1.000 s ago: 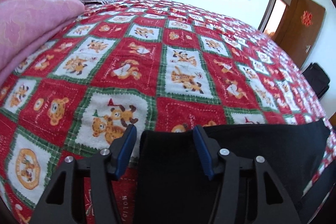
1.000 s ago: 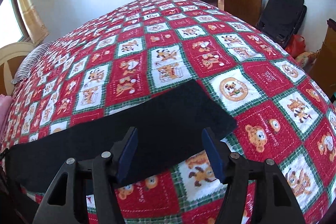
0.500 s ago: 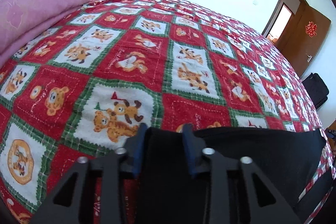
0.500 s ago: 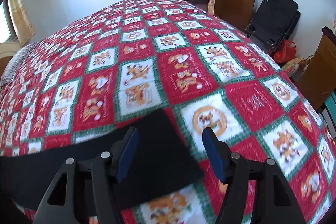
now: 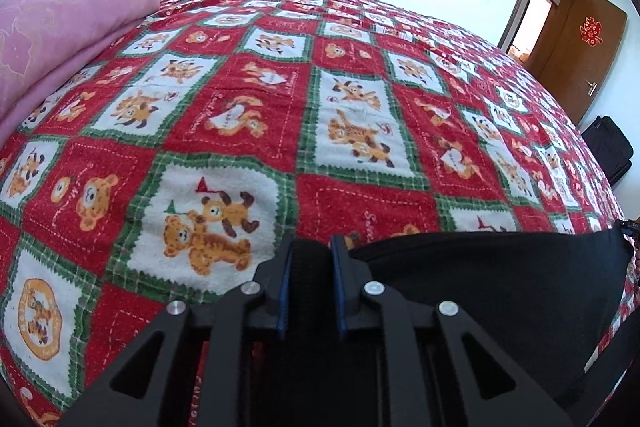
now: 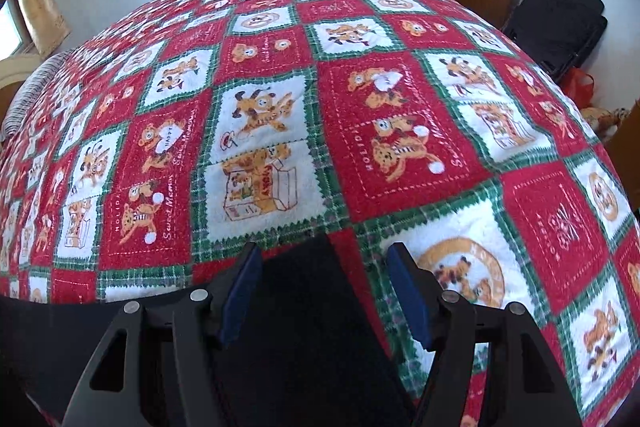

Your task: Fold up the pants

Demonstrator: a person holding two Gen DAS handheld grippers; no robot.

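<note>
The black pants [image 5: 500, 279] lie flat along the near edge of the bed, on a red, green and white quilt [image 5: 248, 115] printed with teddy bears. The cloth is plain, matte and dark, with no crease I can make out. My left claw [image 5: 310, 247] is closing on one end of them; a bunched fold of black fabric sits pinched between its blue pads. My right claw [image 6: 324, 255] stands spread wide over the other end, a corner of the pants [image 6: 308, 291] between the fingers, untouched.
</note>
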